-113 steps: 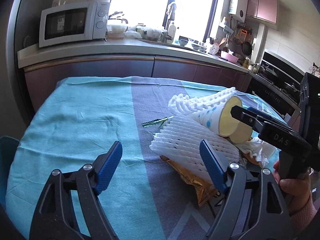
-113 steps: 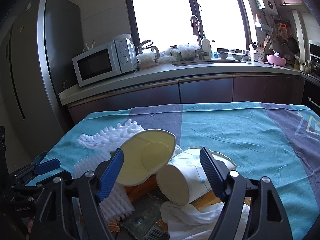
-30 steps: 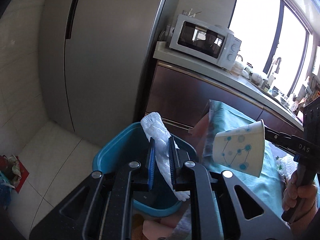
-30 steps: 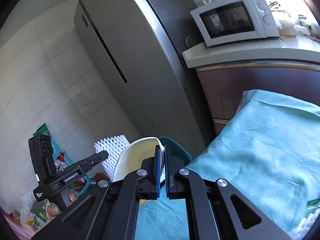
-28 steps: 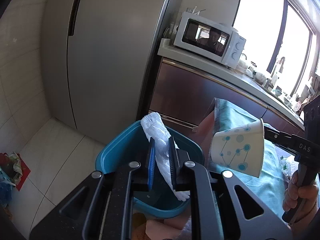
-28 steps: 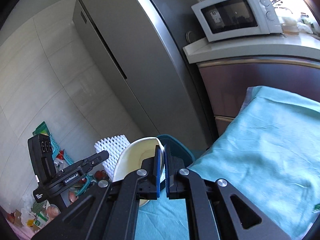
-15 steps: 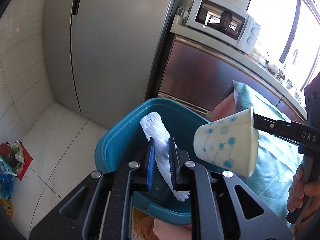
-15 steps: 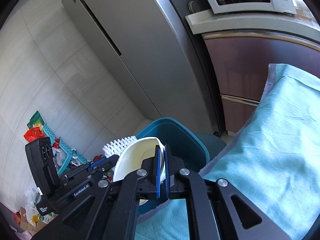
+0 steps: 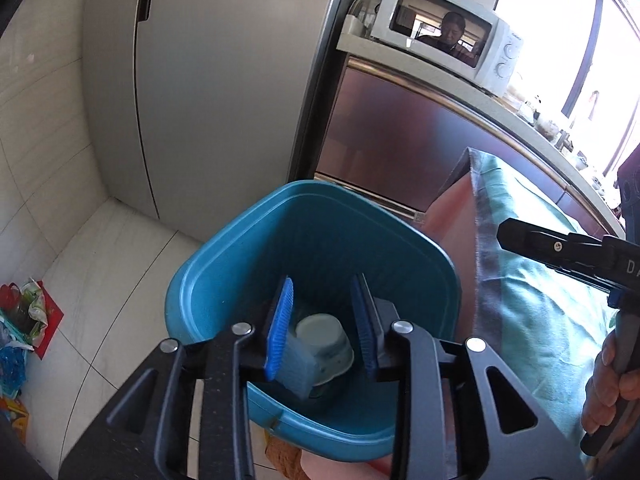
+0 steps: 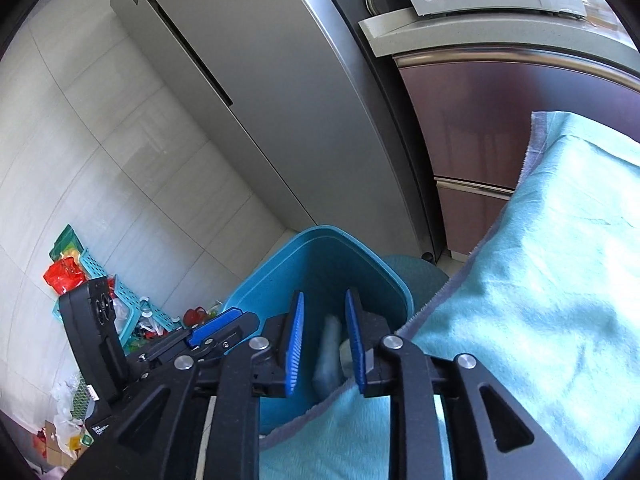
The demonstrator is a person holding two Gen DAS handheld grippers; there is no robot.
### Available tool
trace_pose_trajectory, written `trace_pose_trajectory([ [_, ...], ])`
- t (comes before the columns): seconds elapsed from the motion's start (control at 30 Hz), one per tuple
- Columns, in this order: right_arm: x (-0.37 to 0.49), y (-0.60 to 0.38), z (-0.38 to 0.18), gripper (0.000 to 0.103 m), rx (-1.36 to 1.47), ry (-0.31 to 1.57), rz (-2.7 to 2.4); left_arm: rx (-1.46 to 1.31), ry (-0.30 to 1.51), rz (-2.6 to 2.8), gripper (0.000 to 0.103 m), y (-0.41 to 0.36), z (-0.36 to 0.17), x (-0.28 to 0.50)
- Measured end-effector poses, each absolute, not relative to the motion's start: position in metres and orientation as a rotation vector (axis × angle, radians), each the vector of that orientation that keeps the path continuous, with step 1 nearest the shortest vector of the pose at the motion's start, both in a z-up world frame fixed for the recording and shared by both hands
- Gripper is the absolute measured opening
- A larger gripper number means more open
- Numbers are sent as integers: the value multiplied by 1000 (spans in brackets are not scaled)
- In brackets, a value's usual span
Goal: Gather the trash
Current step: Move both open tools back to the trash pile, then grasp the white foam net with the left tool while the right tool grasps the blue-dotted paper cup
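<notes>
Grippers hang above a teal bin: left gripper and right gripper, jaws apart, empty; paper cup lies inside.

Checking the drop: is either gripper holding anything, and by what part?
Nothing: left gripper and right gripper are open over the teal plastic bin.

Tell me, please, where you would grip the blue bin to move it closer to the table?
Grip the bin by its near rim, coming from above with one finger inside the wall and one outside. The rim is thin, rolled and open on top, while the body looks too wide for the left gripper.
</notes>
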State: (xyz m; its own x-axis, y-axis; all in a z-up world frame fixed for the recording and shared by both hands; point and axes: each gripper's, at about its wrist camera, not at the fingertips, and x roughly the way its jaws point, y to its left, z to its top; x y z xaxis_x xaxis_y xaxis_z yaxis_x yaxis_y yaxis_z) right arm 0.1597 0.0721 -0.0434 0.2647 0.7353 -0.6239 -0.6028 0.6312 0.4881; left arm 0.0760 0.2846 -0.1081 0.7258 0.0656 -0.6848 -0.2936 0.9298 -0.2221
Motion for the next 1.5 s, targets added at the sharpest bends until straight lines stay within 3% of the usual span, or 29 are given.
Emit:
trace_pose_trajectory([
  [0.13,145,53,-30,29,149,885,921,-312,695,168,36,271,-93,70],
  [0.2,135,37,-23,39,142,853,917,-307,669,135,46,261,-82,67],
  [0.27,123,19,-15,47,137,821,907,-287,640,95,49,248,-71,64],
  [0.4,102,-28,-4,52,127,756,850,-249,600,-19,53,216,-51,60],
  [0.67,67,-133,4,53,172,666,635,-190,600,-269,60,141,-33,66],
  [1.1,37,-243,-16,54,251,638,369,-149,713,-530,69,22,-53,81],
  [1.33,15,-283,-12,54,284,588,275,-190,813,-600,71,-6,-71,105],
  [1.5,9,-332,-11,60,356,568,162,-238,876,-640,69,-12,-82,120],
])
